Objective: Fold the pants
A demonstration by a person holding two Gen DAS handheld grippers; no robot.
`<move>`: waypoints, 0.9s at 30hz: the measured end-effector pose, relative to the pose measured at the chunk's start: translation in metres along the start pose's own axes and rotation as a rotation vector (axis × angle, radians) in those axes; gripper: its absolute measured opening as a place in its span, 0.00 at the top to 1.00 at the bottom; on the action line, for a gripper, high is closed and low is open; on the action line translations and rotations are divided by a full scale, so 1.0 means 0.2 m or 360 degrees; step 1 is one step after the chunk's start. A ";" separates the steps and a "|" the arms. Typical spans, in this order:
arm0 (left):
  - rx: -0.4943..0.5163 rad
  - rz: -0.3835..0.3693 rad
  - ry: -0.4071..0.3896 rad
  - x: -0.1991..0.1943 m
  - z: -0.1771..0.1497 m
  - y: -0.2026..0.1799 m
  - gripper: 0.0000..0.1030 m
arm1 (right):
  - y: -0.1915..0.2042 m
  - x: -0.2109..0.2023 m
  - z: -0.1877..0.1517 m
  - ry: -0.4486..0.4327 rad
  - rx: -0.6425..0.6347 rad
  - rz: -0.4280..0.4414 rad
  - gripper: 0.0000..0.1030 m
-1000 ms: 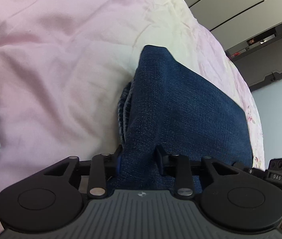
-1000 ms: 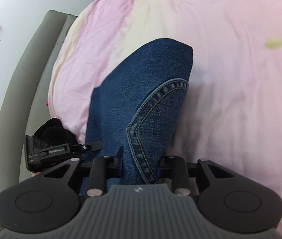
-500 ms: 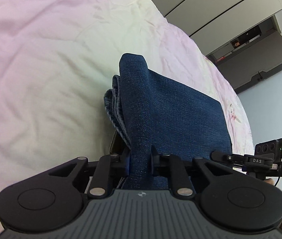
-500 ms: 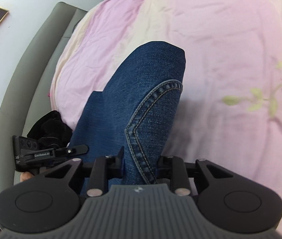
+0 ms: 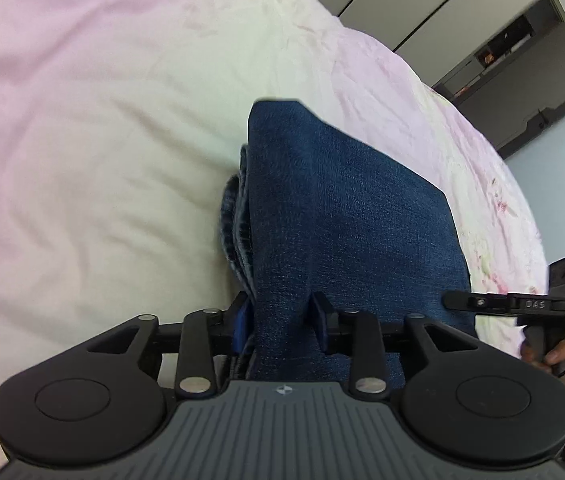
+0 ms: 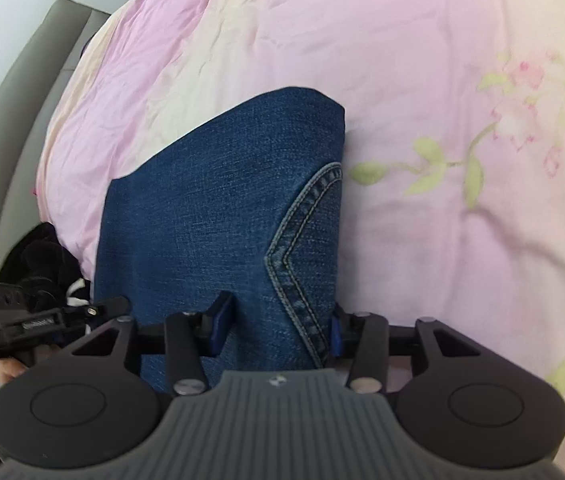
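Folded dark blue jeans [image 5: 346, 216] lie on a pink and cream bedspread [image 5: 102, 140]. My left gripper [image 5: 280, 314] straddles the near left corner of the stack. Its jaws are opening and a fold of denim stands loosely between the pads. In the right wrist view the jeans [image 6: 222, 208] show a stitched back pocket [image 6: 306, 240] on top. My right gripper [image 6: 278, 318] straddles the near right corner with its jaws opening. The denim lies flat between its pads.
A flower print marks the bedspread [image 6: 462, 168] to the right of the jeans. A black garment [image 6: 42, 256] sits at the bed's left edge by a grey padded headboard [image 6: 14, 120]. White wardrobe doors [image 5: 402, 0] stand beyond the bed. A hand [image 5: 562, 360] holds the right gripper's handle.
Both grippers moved across the bed with the jeans pinched. The jeans have come down flat and both pairs of jaws have widened off the denim.
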State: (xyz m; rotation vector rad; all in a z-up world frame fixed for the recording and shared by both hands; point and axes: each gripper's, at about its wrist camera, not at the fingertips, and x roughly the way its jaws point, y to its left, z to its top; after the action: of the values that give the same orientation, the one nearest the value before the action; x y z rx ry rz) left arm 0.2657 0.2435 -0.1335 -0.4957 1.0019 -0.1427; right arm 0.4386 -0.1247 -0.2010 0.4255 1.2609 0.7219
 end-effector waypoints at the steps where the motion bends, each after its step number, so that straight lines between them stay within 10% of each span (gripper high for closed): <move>1: 0.0053 0.0037 -0.0040 -0.05 0.01 -0.03 0.65 | 0.03 -0.03 0.00 -0.0012 -0.0052 -0.0055 0.56; 11: 0.0338 0.0240 -0.0385 -0.05 0.18 -0.33 0.81 | 0.31 -0.24 0.05 -0.0388 -0.0483 -0.0398 0.89; 21: 0.0190 0.0387 -0.0198 0.23 0.17 -0.12 0.94 | 0.17 0.05 0.12 -0.0331 -0.0487 -0.0543 0.98; 27: 0.0492 0.0424 -0.0196 0.03 0.01 -0.32 0.93 | 0.26 -0.04 0.01 -0.0301 -0.0548 -0.0557 0.86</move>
State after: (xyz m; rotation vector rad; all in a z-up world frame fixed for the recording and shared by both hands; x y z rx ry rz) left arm 0.2775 0.1856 -0.1083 -0.0857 0.8962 -0.0264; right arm 0.4258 -0.0926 -0.1605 -0.0120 0.9751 0.5691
